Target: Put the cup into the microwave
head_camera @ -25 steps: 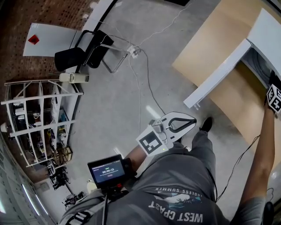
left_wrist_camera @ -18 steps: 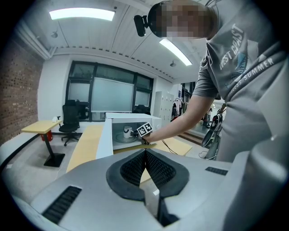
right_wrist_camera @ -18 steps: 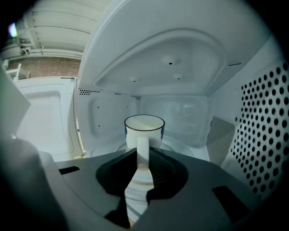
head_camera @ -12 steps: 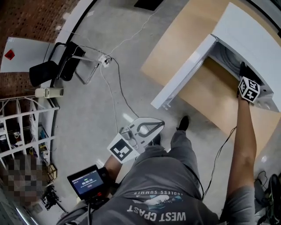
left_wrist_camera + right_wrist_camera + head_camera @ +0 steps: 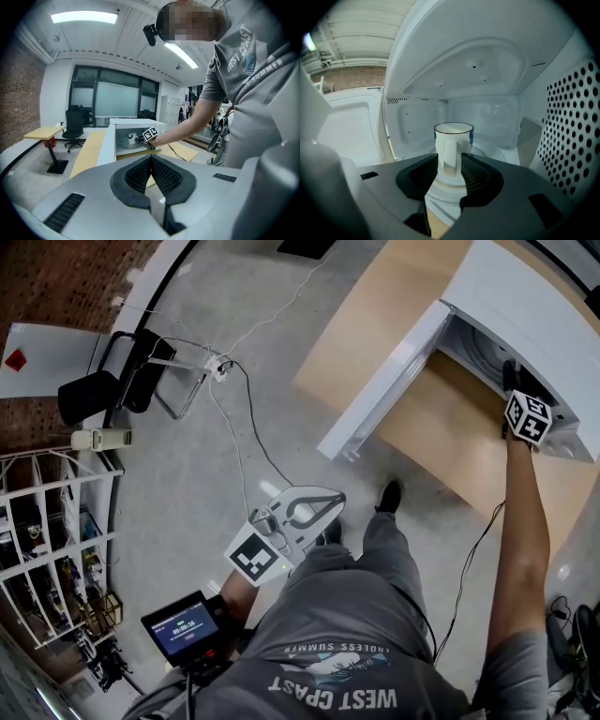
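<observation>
A white cup with a dark rim stands upright on the glass turntable inside the white microwave. My right gripper reaches into the oven. Its jaws have just been opening and now stand open, with the cup's handle between the pads and a gap showing beside it. In the head view the right gripper is partly hidden in the oven mouth. My left gripper is shut on nothing and held low near my waist, and the head view shows the left gripper over the floor.
The microwave door hangs open to the left over the wooden table. A perforated wall lines the oven's right side. White cables trail across the grey floor, and a black chair stands far left.
The head view has swung, bringing the microwave and my right hand further into the picture. My right hand stays at the oven mouth, and the left gripper stays by my waist.
</observation>
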Available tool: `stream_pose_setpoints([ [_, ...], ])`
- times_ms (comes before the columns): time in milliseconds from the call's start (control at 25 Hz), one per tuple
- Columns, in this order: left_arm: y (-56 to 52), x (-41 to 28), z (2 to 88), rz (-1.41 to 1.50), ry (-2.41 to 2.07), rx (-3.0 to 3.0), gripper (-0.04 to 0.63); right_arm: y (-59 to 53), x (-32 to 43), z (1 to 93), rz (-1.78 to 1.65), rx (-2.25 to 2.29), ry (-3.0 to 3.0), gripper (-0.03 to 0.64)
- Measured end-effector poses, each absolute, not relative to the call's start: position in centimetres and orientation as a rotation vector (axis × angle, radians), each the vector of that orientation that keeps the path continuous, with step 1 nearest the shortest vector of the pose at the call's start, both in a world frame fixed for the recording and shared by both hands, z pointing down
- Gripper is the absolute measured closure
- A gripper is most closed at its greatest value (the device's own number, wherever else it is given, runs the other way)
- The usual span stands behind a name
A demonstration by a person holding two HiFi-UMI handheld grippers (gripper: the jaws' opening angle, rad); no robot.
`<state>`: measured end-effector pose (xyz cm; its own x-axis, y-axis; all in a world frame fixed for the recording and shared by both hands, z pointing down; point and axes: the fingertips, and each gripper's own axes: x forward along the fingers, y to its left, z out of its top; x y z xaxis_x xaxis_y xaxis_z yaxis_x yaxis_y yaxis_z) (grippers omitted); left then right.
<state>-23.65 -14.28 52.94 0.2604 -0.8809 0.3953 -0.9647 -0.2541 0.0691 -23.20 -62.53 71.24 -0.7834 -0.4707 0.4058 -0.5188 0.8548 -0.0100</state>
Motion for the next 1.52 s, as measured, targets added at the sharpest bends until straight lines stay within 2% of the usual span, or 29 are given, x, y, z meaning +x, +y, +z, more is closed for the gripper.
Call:
stream_pose_setpoints([
  [280, -13.5, -22.4, 55.0, 0.423, -1.705, 2.286, 0.575, -61.4, -22.3, 73.0, 0.164, 0.749, -2.65, 0.465],
  [680, -11.4, -19.3, 51.7, 0.408, -1.728, 2.333, 0.575, -58.7, -17.6, 67.1, 0.085, 0.789, -2.681, 0.466],
  [920, -7.8, -21.3, 49.2, 0.317, -1.751, 2.299, 0.575, -52.8, -18.9, 62.0, 0.082, 0.748, -2.725, 0.551],
  [1120, -6.0, -21.1, 48.8, 0.276, -1.79, 2.33, 0.575, -47.6, -18.5, 58.2, 0.07, 0.682, -2.791, 0.565],
  [1520, 1.7, -20.3, 44.2, 0.224, -1.858, 2.424, 0.575, -30.0, -14.7, 48.0, 0.034, 0.567, -2.913, 0.586],
])
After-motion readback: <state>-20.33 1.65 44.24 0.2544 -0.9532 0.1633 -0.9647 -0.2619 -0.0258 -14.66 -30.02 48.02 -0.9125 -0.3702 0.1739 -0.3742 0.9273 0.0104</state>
